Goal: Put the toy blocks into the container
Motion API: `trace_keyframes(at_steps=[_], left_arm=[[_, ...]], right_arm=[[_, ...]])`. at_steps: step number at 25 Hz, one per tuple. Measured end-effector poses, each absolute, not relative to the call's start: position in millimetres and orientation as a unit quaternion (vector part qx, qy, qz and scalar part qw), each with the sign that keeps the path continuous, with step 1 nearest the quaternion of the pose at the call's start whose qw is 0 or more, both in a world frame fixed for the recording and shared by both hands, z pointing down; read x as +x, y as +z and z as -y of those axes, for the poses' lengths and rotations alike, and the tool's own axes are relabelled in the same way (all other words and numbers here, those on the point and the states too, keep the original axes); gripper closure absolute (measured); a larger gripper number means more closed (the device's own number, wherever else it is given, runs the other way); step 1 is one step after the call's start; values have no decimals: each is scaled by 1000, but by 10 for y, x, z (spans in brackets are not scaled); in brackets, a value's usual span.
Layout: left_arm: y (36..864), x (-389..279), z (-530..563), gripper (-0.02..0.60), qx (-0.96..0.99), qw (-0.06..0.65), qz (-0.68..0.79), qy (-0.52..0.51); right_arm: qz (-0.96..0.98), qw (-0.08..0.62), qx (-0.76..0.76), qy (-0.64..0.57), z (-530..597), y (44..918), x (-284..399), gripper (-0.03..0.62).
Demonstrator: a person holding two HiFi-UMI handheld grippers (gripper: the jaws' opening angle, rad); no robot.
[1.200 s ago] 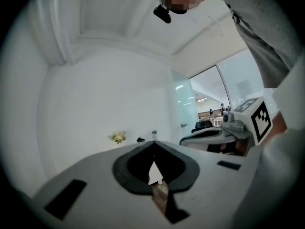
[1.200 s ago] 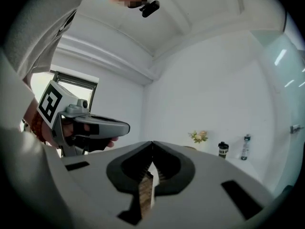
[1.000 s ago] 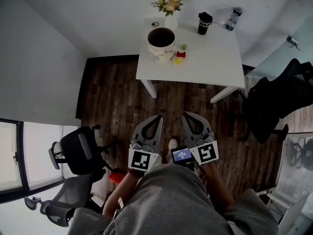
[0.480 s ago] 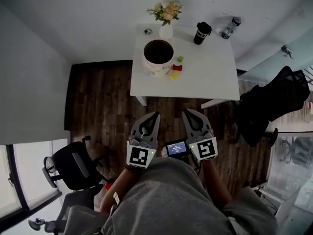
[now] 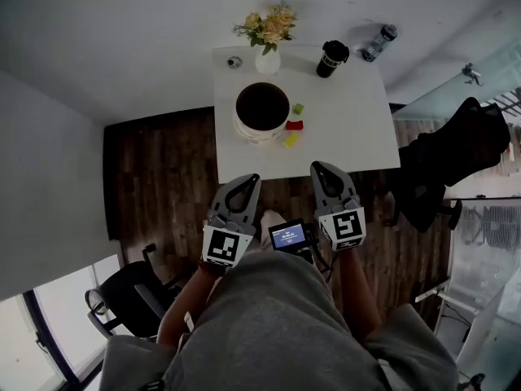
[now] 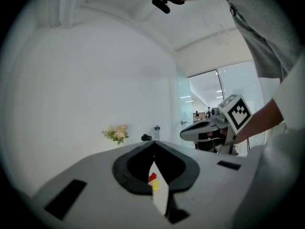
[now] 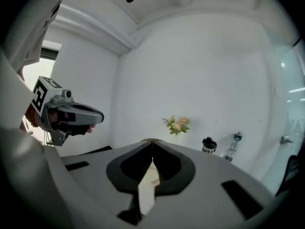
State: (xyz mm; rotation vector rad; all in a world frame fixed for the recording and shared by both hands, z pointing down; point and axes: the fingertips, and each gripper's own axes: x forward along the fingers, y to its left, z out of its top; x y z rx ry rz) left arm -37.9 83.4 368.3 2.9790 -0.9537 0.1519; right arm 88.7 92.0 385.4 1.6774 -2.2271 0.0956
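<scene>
Left gripper (image 5: pixel 247 178): jaws together, empty. Right gripper (image 5: pixel 319 168): likewise closed tip to tip, nothing held. Side by side over wood floor (image 5: pixel 163 177), just short of near edge of white table (image 5: pixel 350 129), pointing toward it.

Toy blocks well ahead of both tips, on tabletop, untouched: green block (image 5: pixel 298 108) farthest, red block (image 5: pixel 295 125) in middle, yellow block (image 5: pixel 290 140) nearest. Short row running away from grippers, just right of container (image 5: pixel 259 135), yellow one close to its base. Row roughly between the two grippers' lines, nearer the right one. Red block wider across than deep; long axes of green and yellow too small to tell. Red and yellow also visible through slit under closed jaws in left gripper view.

Container round, pale wall, dark inside, upright. Behind it: vase of flowers (image 5: pixel 267 35), small round item (image 5: pixel 234 61), black cup (image 5: pixel 330 58), clear bottle (image 5: pixel 376 42) near far right corner. Small screen device (image 5: pixel 288 235) between the grippers. Black chair (image 5: pixel 456 149) right of table, another chair (image 5: pixel 122 300) lower left. From tips to blocks: bare tabletop only.
</scene>
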Motion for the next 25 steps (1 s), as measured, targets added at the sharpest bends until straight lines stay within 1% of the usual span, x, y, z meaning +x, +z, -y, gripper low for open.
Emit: trace_keyframes(at_steps=[4,6,9,12,13,14,16,22,25], left_arm=[[3693,-283,-458,574,951,-4,307,48],[3708,-210,-268,574,950,0,309,54],[3693,-75,-40,574,951,-14,300,67],[3685,19,161,574,948,-8,310,67],[3688,41,222,574,947,-4,314,66],[3694,61,279,574,946,2,318,64],[3708,112,367,574,946,13,318,59],[3951,323,535,574,957,12,279,73],[3999,370,546,574,963,7,260,72]], right_arm=[[784,199,584,59,-566,4181,1108,589],[787,202,579,69,-367,4312,1247,588],[791,206,572,76,-94,4493,1462,588],[794,236,554,82,112,4730,1608,588],[796,246,545,91,170,4833,1631,576],[798,254,537,103,221,4941,1646,530],[798,268,524,127,288,5138,1659,497],[803,320,484,135,316,5591,1651,488],[806,345,454,161,262,5824,1649,445]])
